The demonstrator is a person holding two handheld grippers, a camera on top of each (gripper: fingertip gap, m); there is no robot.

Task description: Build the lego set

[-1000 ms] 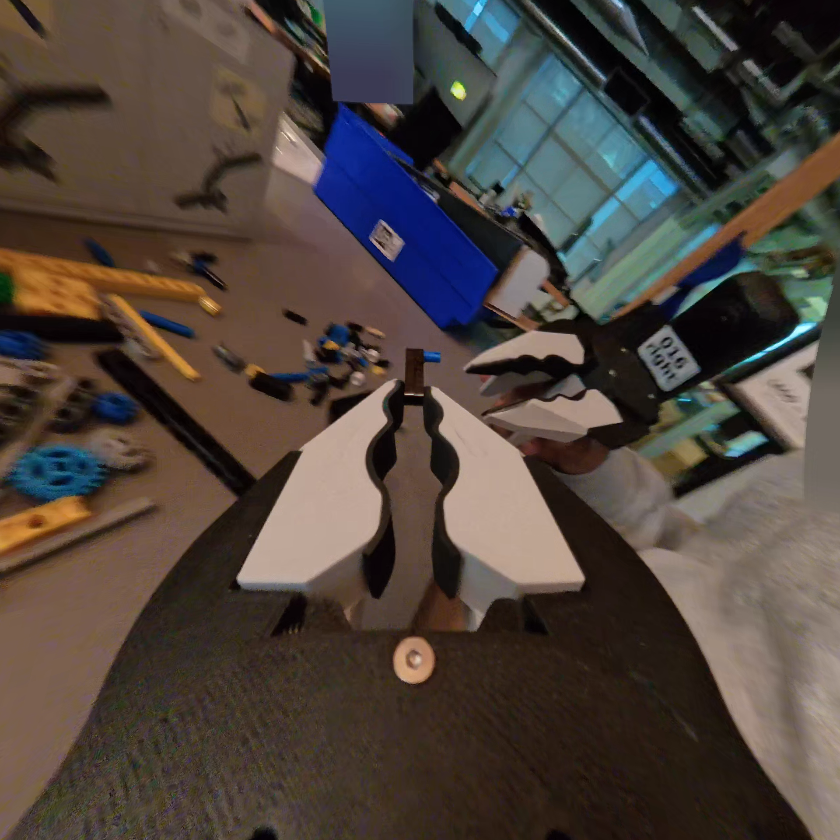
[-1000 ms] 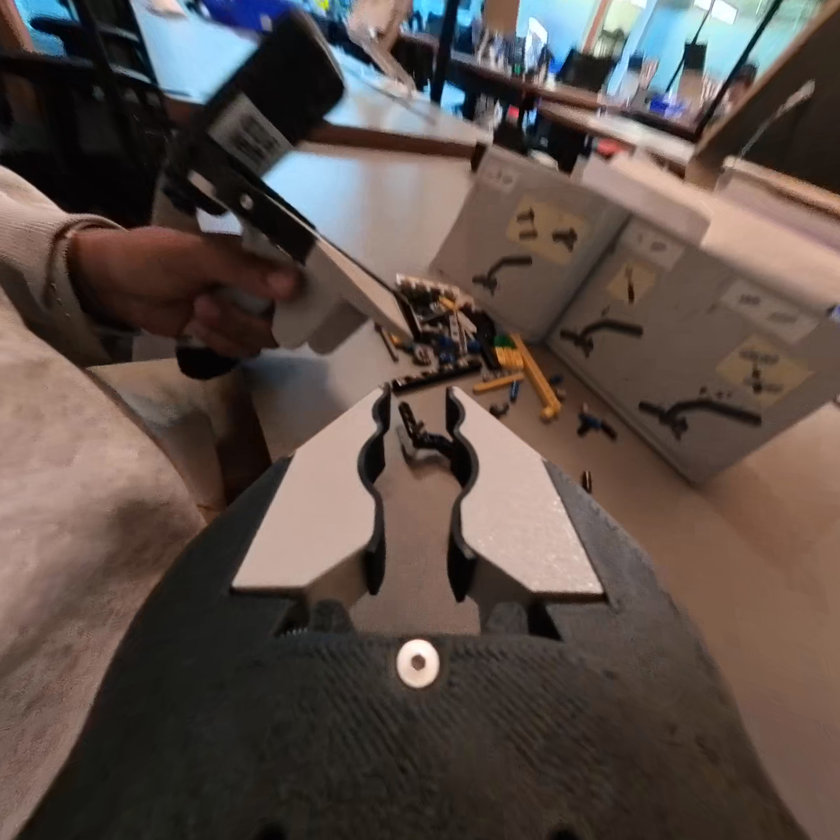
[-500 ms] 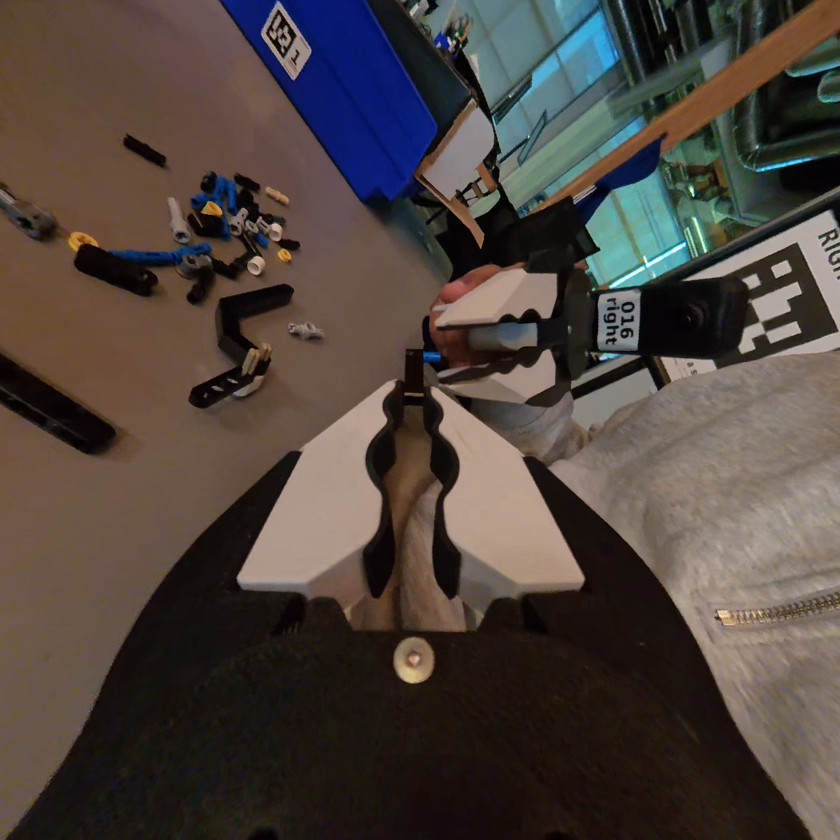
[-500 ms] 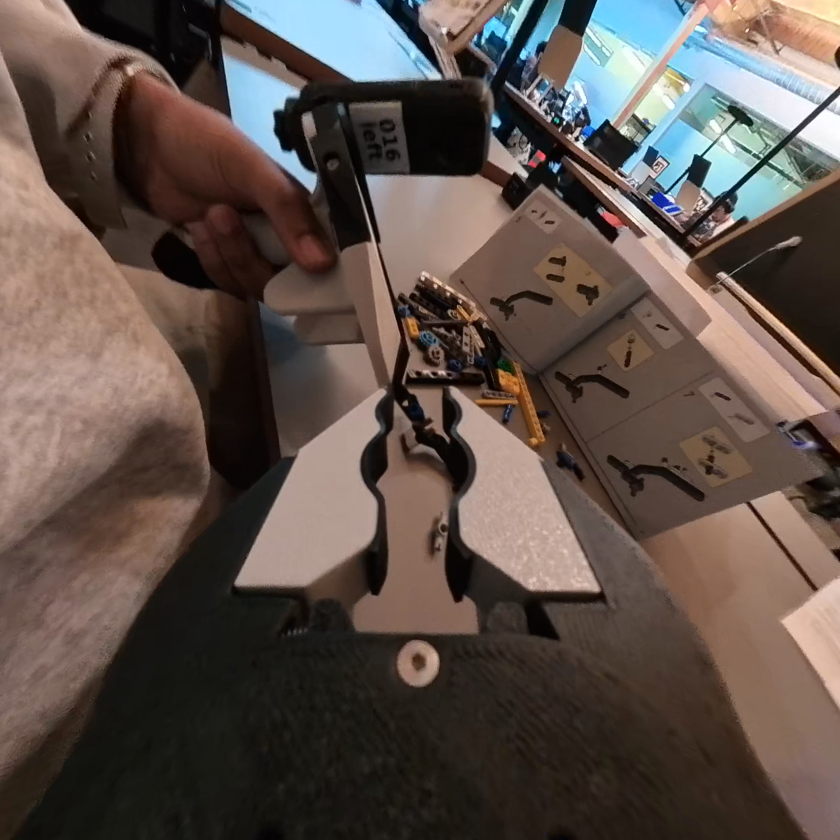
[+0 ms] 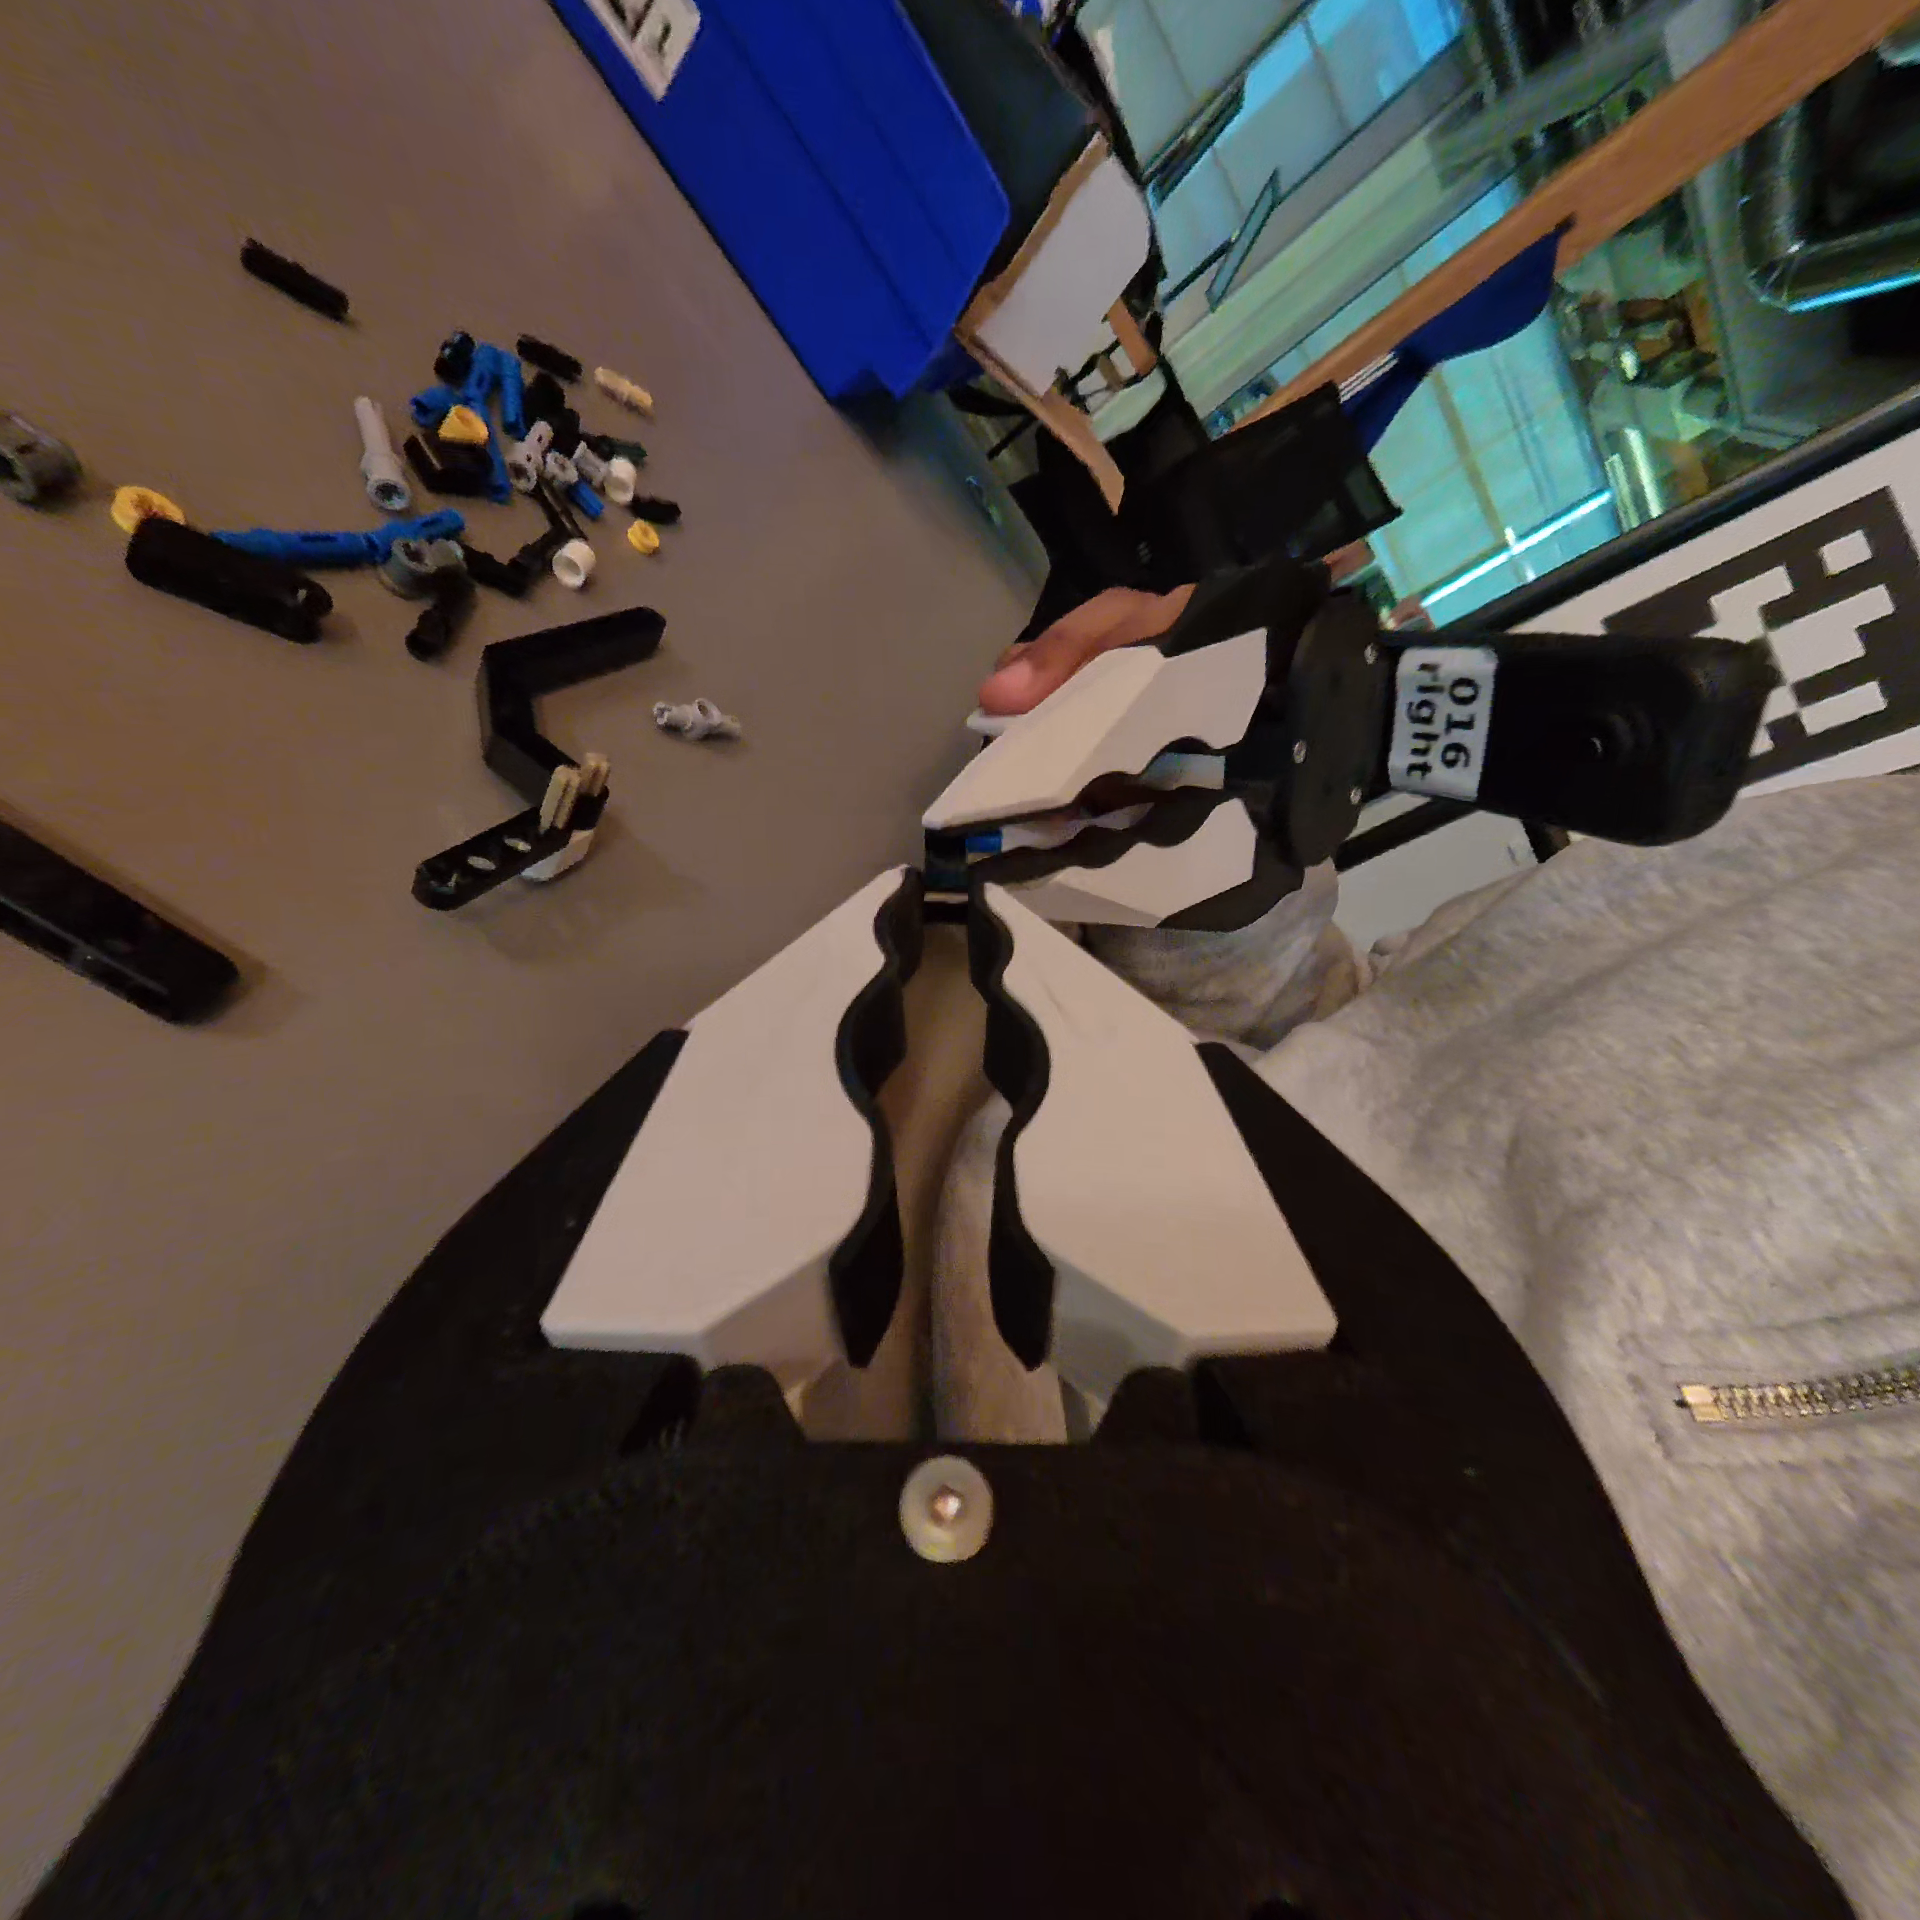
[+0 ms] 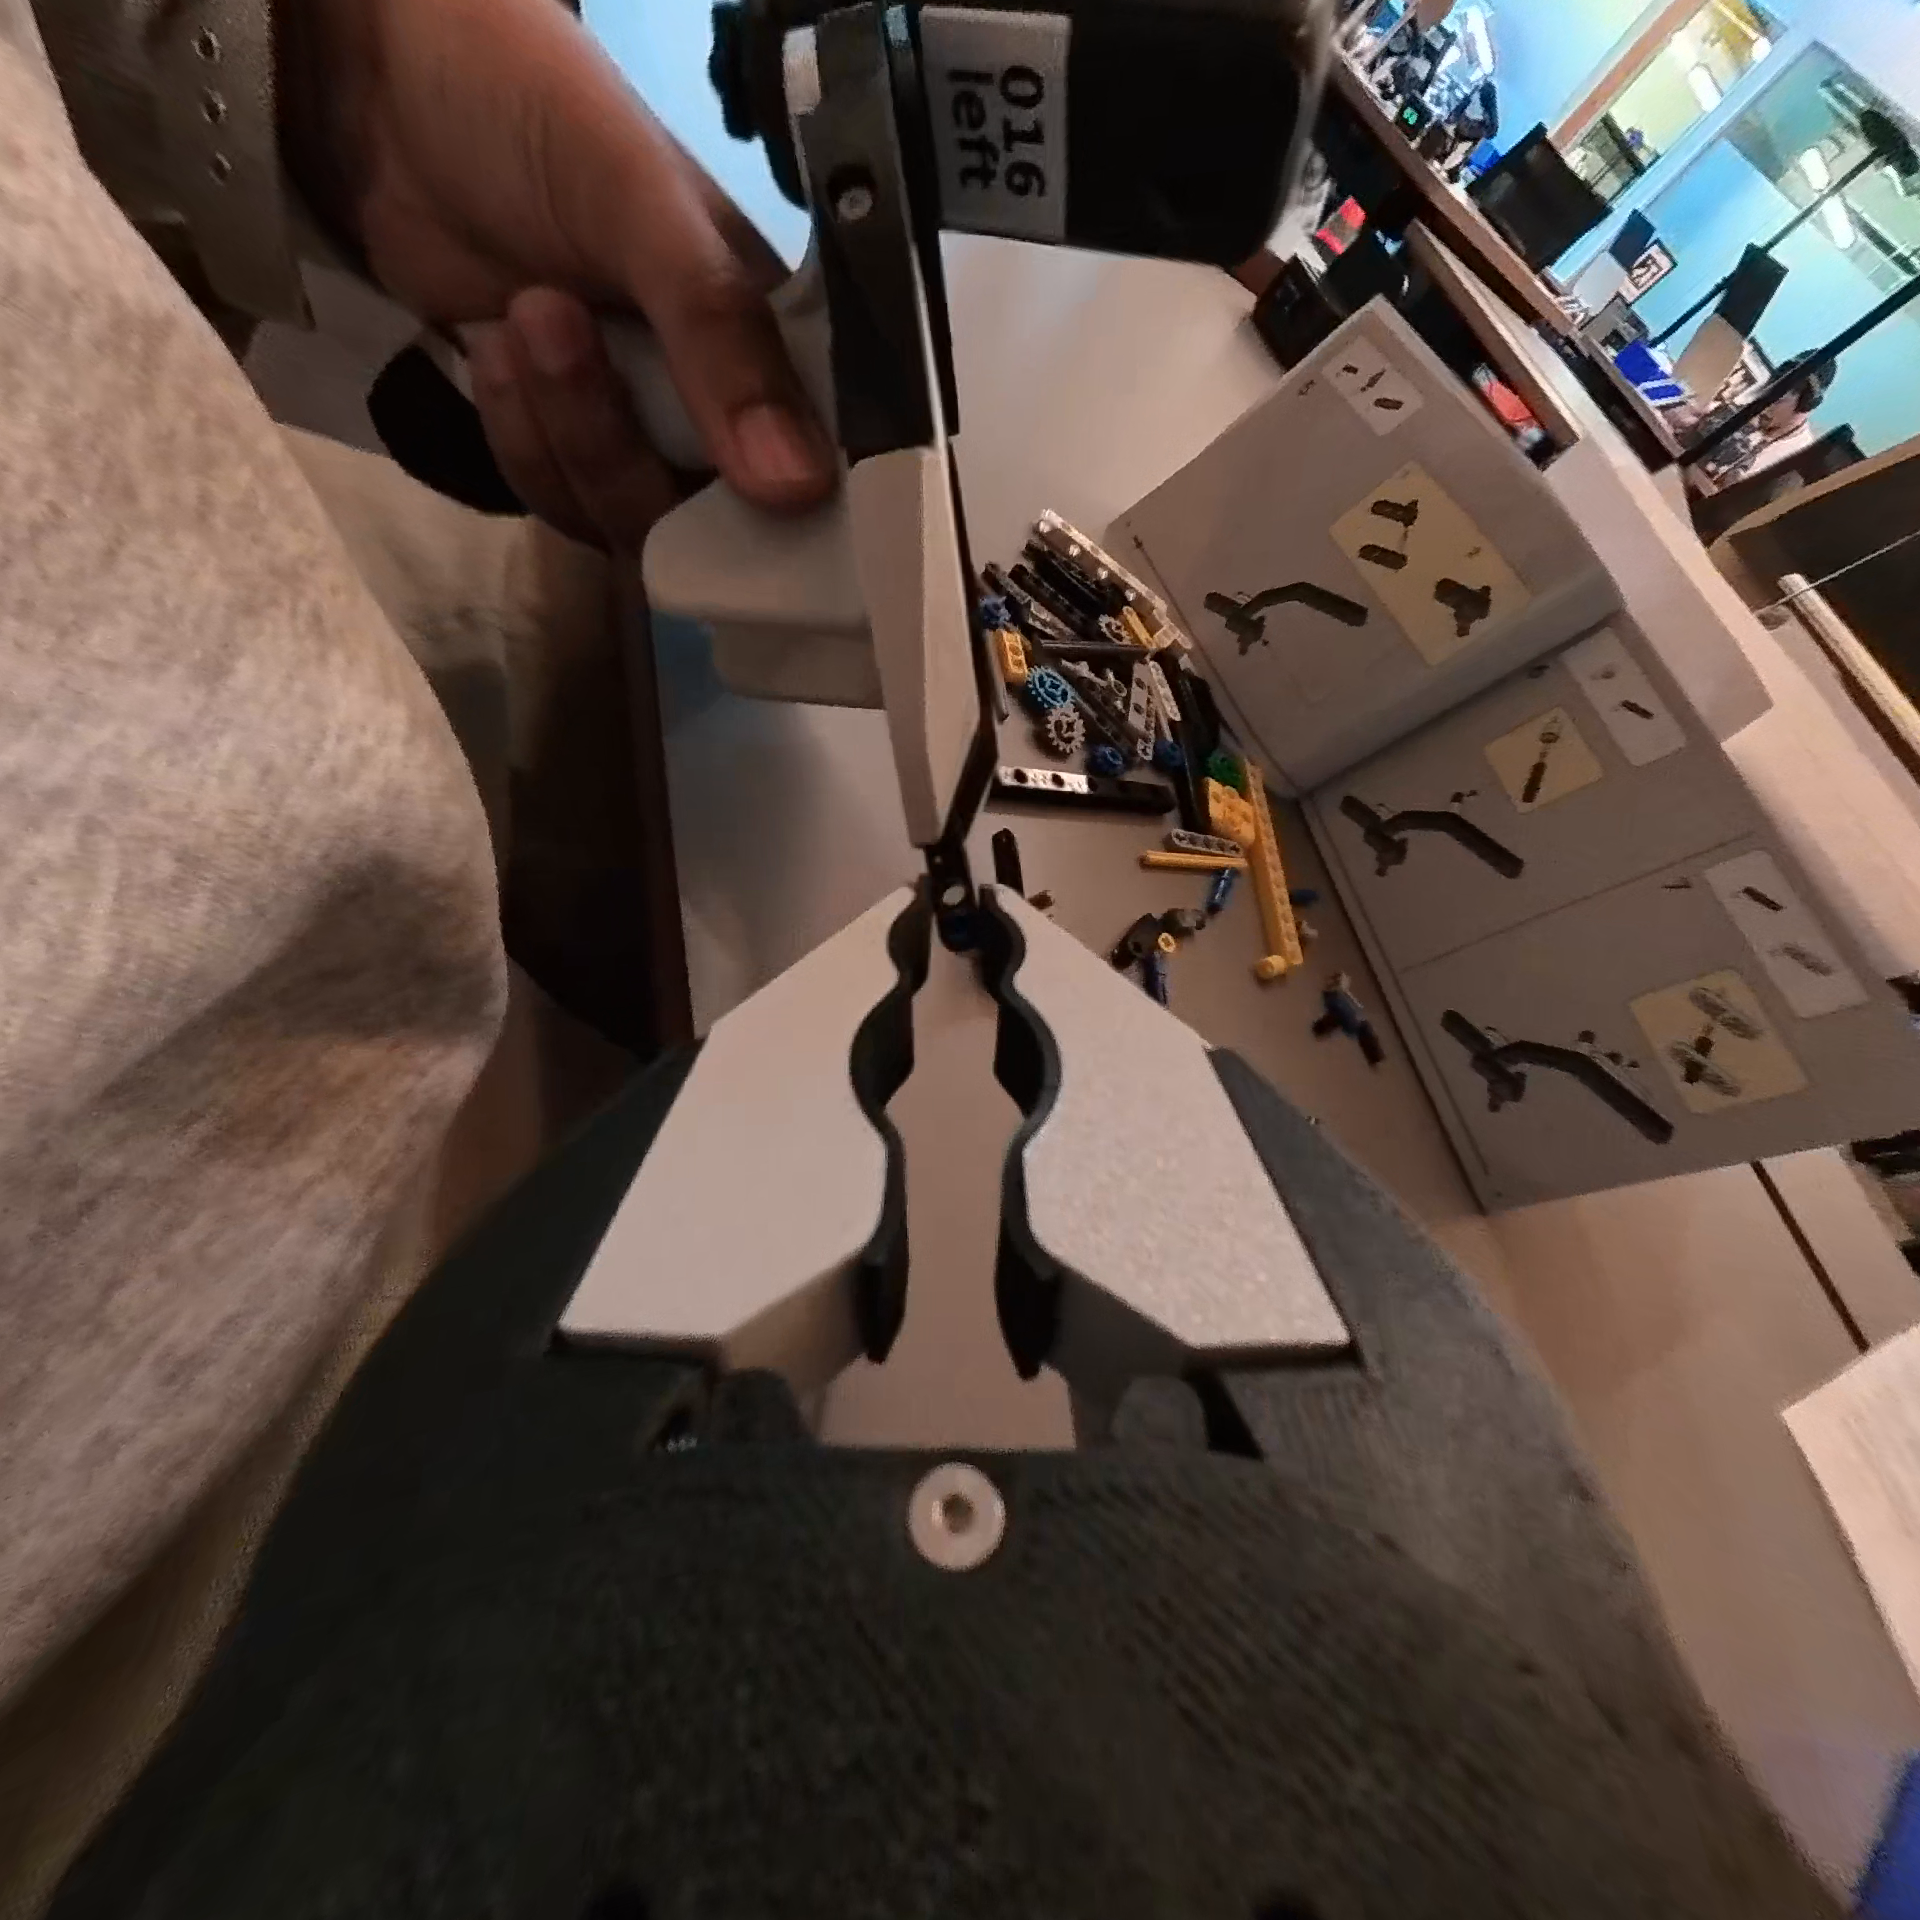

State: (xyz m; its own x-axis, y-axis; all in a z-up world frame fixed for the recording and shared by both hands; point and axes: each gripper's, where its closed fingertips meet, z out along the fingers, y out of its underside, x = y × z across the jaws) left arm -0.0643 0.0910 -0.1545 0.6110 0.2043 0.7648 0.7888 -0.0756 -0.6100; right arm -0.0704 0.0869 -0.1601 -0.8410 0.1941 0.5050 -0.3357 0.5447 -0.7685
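My left gripper [image 5: 943, 896] is shut on a small black lego piece [image 5: 943, 878] that carries a blue pin [image 5: 984, 840], held in the air above the table edge. My right gripper [image 5: 971, 847] comes in from the right, its jaws nearly together around the blue pin. In the right wrist view, my right gripper [image 6: 951, 906] has the black piece [image 6: 948, 873] and blue pin [image 6: 961, 932] between its tips. The left gripper [image 6: 940, 844] reaches down from above, holding the piece's upper end.
Loose small parts [image 5: 499, 468], a black angled beam [image 5: 551, 686] and a long black beam [image 5: 104, 935] lie on the grey table. A blue bin [image 5: 831, 177] stands behind. An open instruction booklet [image 6: 1455, 779], a parts pile [image 6: 1101, 675] and a yellow beam [image 6: 1273, 883] lie farther off. Only a small space, under 4 cm, lies between the two pairs of fingers. Both grippers' tips are roughly 20 cm from the yellow beam [image 6: 1273, 883].
The two grippers have come together. My right gripper, open before, has narrowed around the blue pin on the piece that my left gripper still holds.
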